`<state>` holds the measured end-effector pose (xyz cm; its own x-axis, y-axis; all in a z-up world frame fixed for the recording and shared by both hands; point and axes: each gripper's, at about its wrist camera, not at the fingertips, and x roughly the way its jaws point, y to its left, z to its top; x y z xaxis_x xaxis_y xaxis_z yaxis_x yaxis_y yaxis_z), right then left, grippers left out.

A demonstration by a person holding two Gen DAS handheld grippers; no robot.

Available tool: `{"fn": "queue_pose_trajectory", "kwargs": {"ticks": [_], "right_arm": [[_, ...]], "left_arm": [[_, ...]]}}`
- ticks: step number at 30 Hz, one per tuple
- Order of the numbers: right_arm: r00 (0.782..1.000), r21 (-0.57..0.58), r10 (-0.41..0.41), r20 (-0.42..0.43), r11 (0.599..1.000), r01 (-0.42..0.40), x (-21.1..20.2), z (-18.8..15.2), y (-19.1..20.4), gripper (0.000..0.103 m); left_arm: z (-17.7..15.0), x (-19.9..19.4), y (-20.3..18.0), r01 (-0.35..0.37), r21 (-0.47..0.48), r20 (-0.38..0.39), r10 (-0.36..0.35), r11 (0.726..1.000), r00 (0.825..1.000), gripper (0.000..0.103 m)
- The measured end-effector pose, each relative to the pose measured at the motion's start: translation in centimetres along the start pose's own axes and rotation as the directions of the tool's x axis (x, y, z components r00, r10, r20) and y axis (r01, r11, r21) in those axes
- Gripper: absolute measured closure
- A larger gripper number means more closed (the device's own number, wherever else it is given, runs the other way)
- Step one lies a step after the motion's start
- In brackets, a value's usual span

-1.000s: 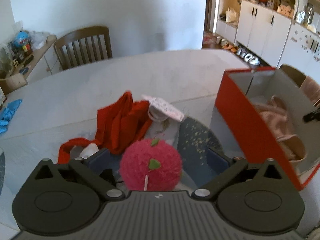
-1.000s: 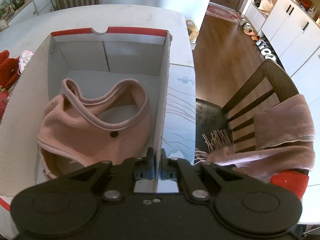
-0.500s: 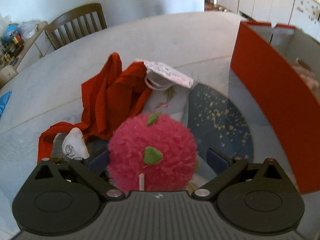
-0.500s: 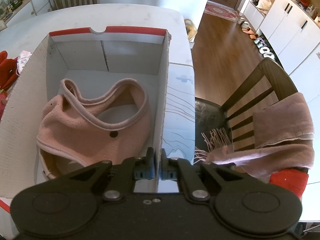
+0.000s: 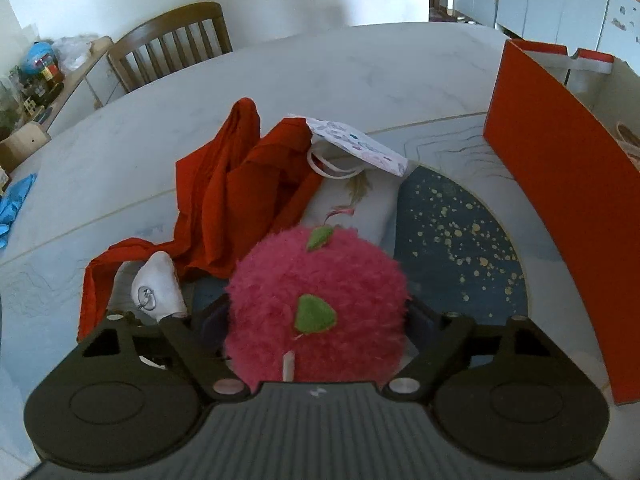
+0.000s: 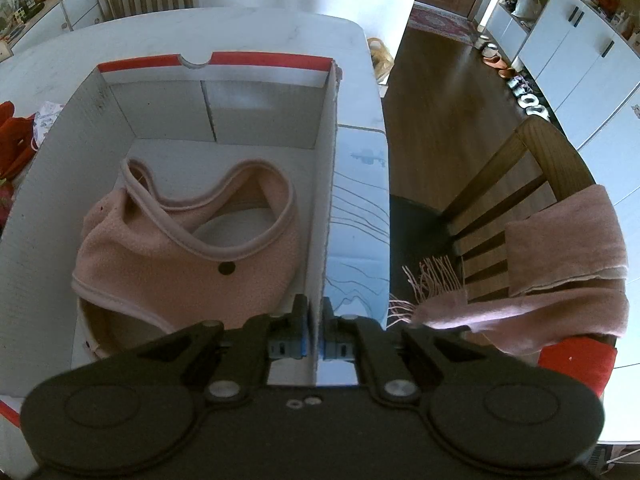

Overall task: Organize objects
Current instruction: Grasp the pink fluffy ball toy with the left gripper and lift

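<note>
Pink plush apple: fuzzy ball (image 5: 320, 316) with two green felt leaves and a white tag, sitting between the left gripper's fingers at 6 o'clock in the left wrist view, on the white table (image 5: 360, 68).
Left gripper: (image 5: 318, 320) its jaws have just been closing around the plush apple; the pads are hidden behind the fuzz, so whether they press on it cannot be told.
White sock: (image 5: 158, 290) at 8 o'clock of the apple, just beside the left finger, with a small printed mark.
Red cloth: (image 5: 236, 188) crumpled heap at 11 o'clock of the apple, one strip trailing down past the sock.
Patterned face mask: (image 5: 356, 146) at 12 o'clock, propped on the red cloth, its white ear loop hanging below.
Dark blue placemat: (image 5: 460, 240) gold-speckled, at 2 o'clock of the apple, lying flat.
Red box: (image 6: 256, 58) open cardboard box with white inside, at 3 o'clock in the left view.
Pink fleece garment: (image 6: 188, 248) lying inside the box on its floor.
Right gripper: (image 6: 314, 332) pinched together on the box's right wall, one blue pad on each face of it.
Chair: (image 6: 516, 200) right of the table, a pink fringed scarf (image 6: 560, 272) draped over its back.
</note>
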<state>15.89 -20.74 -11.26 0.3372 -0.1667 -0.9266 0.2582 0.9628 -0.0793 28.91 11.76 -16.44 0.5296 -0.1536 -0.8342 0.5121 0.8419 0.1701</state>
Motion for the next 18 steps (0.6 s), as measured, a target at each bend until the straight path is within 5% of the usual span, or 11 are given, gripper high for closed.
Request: {"fn": "queue_pose_trajectory", "kwargs": {"ticks": [5, 18], "right_arm": [[1.0, -0.004, -0.002, 0.002, 1.0, 0.002, -0.1, 0.0, 0.0, 0.099], [1.0, -0.01, -0.004, 0.002, 1.0, 0.004, 0.0, 0.0, 0.1, 0.099]], "left_arm": [[0.2, -0.9, -0.1, -0.02, -0.009, -0.006, 0.02, 1.0, 1.0, 0.022], [3.1, -10.0, -3.2, 0.097, 0.086, 0.117, -0.107, 0.992, 0.987, 0.022]]}}
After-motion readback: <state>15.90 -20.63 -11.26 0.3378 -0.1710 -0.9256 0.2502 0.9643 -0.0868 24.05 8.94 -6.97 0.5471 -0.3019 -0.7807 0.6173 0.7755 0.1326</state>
